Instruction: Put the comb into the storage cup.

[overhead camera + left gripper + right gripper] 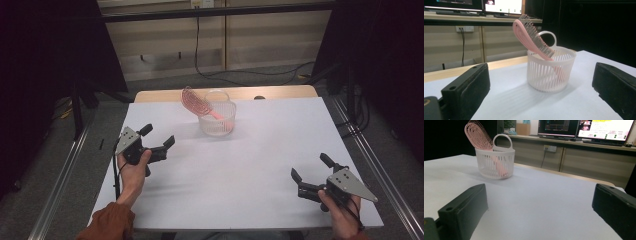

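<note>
A white slatted basket (223,125) with a loop handle stands at the far middle of the white table (250,165). A pink hairbrush (196,102) leans in it, handle down, head sticking out to the left. In the left gripper view the basket (550,72) and brush (529,37) stand ahead between the wide-apart jaws. The right gripper view has the basket (495,165) and brush (477,135) far off at upper left. My left gripper (157,136) is open at the table's left; my right gripper (309,168) is open at the near right. Both hold nothing.
A wooden table edge (280,92) runs behind the white surface. Cables (260,72) lie on the floor beyond. Metal rails (60,185) flank the table. Monitors (604,130) stand on a counter in the right gripper view.
</note>
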A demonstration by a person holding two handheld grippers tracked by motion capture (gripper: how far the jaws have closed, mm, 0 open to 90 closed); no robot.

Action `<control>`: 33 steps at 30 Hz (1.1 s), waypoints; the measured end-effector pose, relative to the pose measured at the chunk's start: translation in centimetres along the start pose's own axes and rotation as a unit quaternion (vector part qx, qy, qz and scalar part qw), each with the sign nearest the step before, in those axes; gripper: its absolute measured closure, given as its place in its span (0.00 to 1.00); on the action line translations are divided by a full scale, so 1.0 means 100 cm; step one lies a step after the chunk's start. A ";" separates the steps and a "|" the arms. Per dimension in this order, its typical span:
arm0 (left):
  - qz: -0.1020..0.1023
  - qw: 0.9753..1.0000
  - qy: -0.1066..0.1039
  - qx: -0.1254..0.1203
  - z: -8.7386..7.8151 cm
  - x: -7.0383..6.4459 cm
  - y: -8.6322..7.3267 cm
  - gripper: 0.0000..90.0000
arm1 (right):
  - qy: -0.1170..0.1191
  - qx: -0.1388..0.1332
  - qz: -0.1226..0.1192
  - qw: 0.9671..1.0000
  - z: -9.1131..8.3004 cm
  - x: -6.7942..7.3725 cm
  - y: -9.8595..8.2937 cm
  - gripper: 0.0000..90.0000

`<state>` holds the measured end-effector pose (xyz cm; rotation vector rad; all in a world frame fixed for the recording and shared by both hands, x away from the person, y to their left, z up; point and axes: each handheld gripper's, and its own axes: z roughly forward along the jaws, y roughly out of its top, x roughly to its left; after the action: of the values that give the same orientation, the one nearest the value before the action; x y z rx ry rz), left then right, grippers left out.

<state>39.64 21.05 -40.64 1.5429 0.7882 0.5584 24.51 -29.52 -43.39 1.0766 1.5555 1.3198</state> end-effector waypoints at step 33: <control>0.002 1.000 0.029 0.005 -0.049 -0.019 -0.020 0.03 | 0.000 0.000 0.001 1.000 0.000 0.000 0.000 0.00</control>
<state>34.49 22.86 -41.84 1.5436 0.8331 0.6067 24.51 -29.48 -43.38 1.0790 1.5555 1.3209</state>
